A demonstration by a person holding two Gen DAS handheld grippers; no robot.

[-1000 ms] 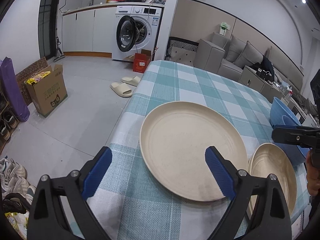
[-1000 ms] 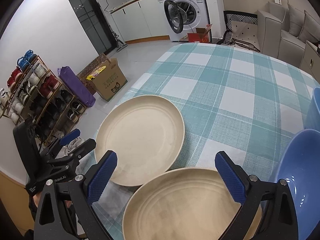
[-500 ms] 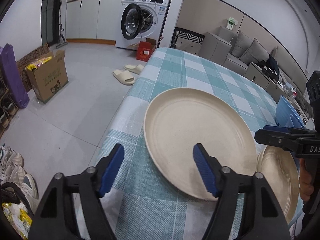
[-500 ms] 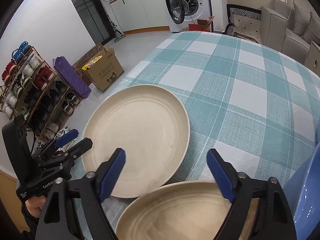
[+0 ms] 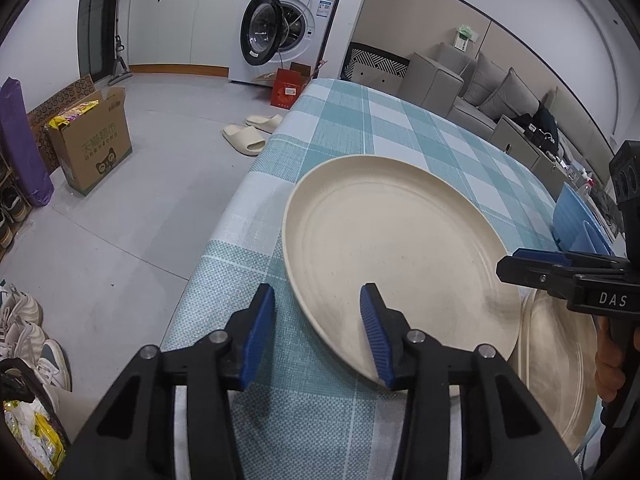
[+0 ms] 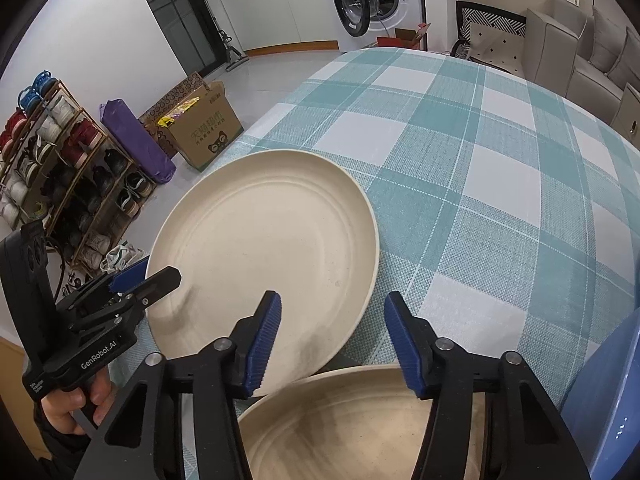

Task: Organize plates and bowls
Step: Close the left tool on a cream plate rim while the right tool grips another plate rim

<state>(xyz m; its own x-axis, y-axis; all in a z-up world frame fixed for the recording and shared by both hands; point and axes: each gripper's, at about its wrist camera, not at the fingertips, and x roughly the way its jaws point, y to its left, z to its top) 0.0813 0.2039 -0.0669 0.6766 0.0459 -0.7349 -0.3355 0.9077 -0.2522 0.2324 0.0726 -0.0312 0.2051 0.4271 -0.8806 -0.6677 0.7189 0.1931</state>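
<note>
Left gripper [image 5: 318, 320] closing astride round matte cream plate [image 5: 400, 248] rim — right gripper [image 6: 332, 334] closing, nothing pinched.

Large cream plate [image 5: 396, 248] flat on checked tablecloth near table edge, empty, rim raised. Second cream plate [image 6: 360, 420] just beside it, darker beige, edge tucked under large plate's rim. Blue bowl [image 6: 608, 400] beside second plate; more blue dishes [image 5: 576, 220] behind.

My right fingers [image 6: 264, 344] hide the second plate's [image 6: 352, 420] near rim; the frame cuts off a blue bowl [image 6: 604, 396].
</note>
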